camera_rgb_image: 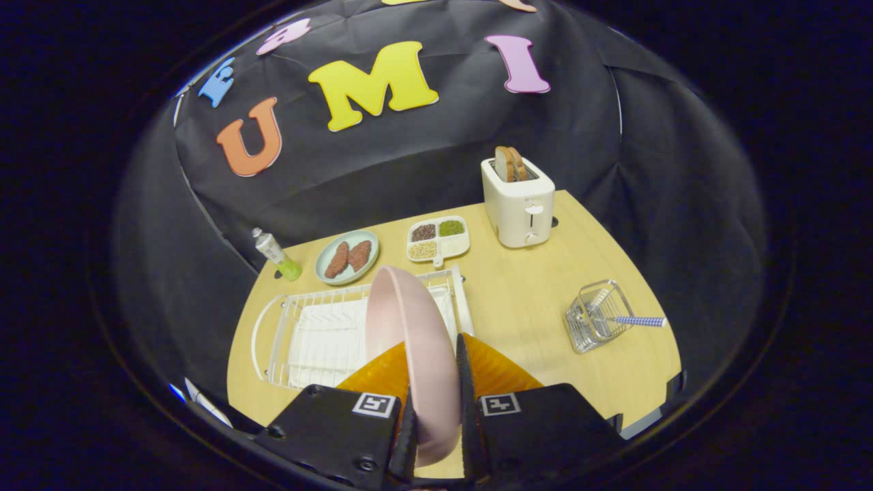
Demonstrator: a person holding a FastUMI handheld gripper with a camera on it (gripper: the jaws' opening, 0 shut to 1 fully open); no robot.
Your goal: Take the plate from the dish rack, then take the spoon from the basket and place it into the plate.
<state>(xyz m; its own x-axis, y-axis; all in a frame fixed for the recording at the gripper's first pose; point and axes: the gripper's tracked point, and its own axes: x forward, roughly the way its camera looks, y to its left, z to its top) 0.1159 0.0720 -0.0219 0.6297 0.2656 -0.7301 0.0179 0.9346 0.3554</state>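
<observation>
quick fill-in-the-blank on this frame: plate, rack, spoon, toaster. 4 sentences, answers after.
1. The hand-held gripper is shut on the pink ____.
2. The spoon with the checked handle rests in the wire ____.
3. Two slices of ____ stick up out of the toaster.
4. The white dish rack sits on the ____ table.

Missing words: plate; basket; bread; wooden

Two plates (409, 341) (346, 256) — one toaster (518, 204) — one basket (599, 317).

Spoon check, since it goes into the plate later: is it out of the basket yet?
No, the spoon lies in the wire basket.
</observation>
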